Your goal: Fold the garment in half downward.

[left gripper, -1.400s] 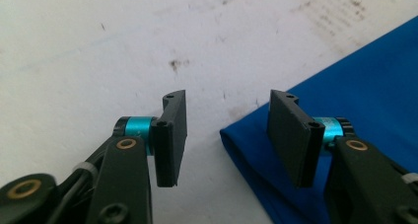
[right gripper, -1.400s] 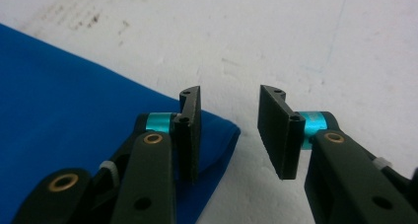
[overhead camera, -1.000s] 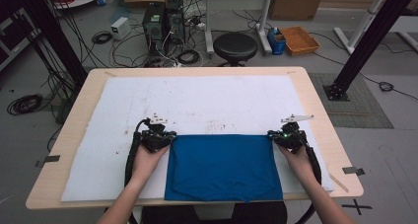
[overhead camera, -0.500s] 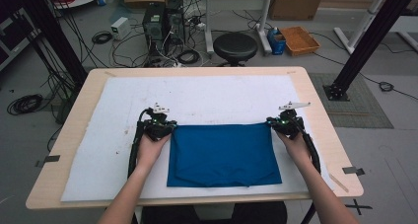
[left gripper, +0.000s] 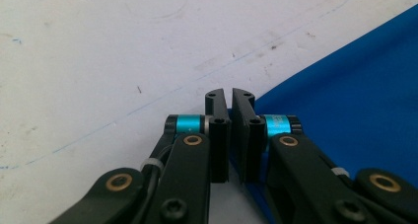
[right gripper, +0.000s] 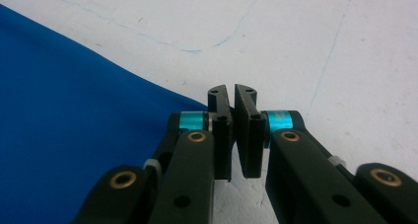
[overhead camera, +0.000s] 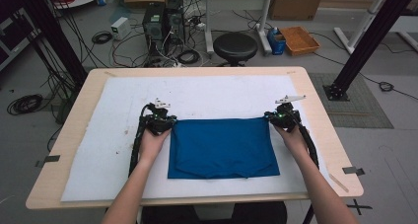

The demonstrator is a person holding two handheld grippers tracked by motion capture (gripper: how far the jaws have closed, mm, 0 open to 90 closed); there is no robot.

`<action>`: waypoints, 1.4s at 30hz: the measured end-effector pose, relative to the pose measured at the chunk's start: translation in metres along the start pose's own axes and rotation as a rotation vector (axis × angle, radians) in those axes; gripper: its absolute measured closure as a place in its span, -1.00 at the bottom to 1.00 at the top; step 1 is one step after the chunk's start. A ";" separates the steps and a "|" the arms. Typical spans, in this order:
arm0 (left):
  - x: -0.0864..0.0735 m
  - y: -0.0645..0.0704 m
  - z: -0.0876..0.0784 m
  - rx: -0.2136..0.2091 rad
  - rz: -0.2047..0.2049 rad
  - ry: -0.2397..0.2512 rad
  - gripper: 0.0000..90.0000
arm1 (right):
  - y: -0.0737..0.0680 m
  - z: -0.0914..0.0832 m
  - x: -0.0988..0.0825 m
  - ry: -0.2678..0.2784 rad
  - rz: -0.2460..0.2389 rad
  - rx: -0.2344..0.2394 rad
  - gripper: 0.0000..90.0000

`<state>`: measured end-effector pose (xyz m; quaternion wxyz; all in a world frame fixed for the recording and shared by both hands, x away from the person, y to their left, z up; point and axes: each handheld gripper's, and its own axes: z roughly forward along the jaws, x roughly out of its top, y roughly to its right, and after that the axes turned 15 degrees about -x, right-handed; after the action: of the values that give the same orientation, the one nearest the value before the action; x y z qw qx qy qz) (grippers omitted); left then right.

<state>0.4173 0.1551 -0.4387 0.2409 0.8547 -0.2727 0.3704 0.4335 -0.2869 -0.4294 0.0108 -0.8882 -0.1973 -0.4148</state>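
Note:
A blue cloth (overhead camera: 224,147) lies flat on the white mat (overhead camera: 207,93), its near edge a little wavy. My left gripper (overhead camera: 161,117) rests at the cloth's far left corner and my right gripper (overhead camera: 280,116) at its far right corner. In the left gripper view the jaws (left gripper: 229,93) have just been opening and stand a narrow slit apart, with the cloth (left gripper: 355,100) beside and under the right jaw. In the right gripper view the jaws (right gripper: 232,90) have also just been opening; bare mat shows in the gap, and the cloth (right gripper: 74,115) lies to their left.
The mat covers most of a wooden table (overhead camera: 315,110), with bare mat beyond the cloth. On the floor behind stand a black stool (overhead camera: 235,46), computer cases (overhead camera: 160,19), tangled cables and an orange box (overhead camera: 299,39). Black frame posts rise at both sides.
Both hands moved away from the person and took the cloth with them, so it now lies farther up the mat. The grippers remain at its two far corners.

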 end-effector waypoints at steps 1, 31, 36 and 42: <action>0.000 0.000 -0.002 0.003 0.000 0.010 0.73 | 0.001 -0.001 0.000 -0.002 0.006 0.008 0.62; -0.029 0.015 -0.096 -0.193 0.128 0.347 0.05 | 0.039 -0.076 -0.025 0.196 0.071 -0.026 -0.14; -0.021 0.014 -0.093 -0.168 0.072 0.289 -0.19 | 0.044 -0.082 -0.023 0.213 0.112 0.038 -0.29; -0.018 0.019 -0.094 -0.192 0.091 0.282 -0.25 | 0.044 -0.089 -0.018 0.253 0.091 0.113 -0.46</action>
<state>0.3473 0.2038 -0.3912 0.3401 0.7543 -0.3085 0.4692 0.3738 -0.3496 -0.3785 0.1043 -0.8350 -0.1768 -0.5106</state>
